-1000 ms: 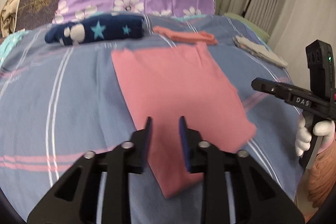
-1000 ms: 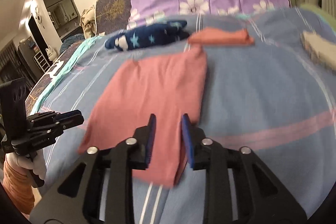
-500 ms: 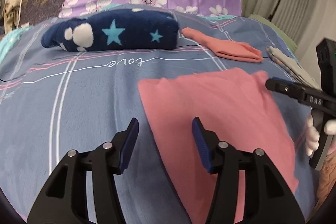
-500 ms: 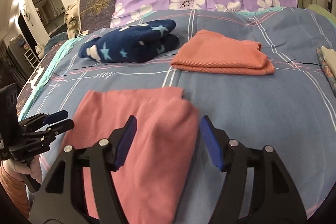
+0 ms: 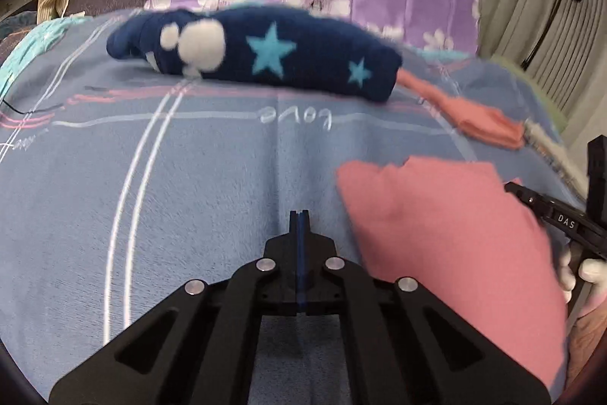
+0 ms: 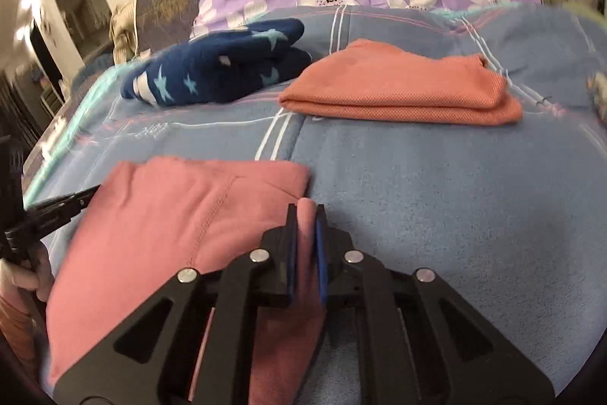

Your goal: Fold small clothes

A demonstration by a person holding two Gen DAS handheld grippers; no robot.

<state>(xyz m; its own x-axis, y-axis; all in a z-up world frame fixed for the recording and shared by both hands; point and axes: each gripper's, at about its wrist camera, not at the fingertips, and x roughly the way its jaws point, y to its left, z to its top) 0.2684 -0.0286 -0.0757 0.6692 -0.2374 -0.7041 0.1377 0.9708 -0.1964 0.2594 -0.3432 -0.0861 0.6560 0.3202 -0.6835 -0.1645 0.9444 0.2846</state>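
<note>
On the left, the left gripper (image 5: 299, 215) has just closed its fingers flat together on nothing, over bare bed cover (image 5: 189, 196); the pink garment (image 5: 447, 234) lies to its right, apart from them. The right gripper (image 6: 303, 215) has just closed and pinches a raised fold at the garment's right edge, so the right hand is nearer. The garment's long axis runs near to far. Only the right wrist view shows this pinch; the left view shows the empty fingers clearly.
</note>
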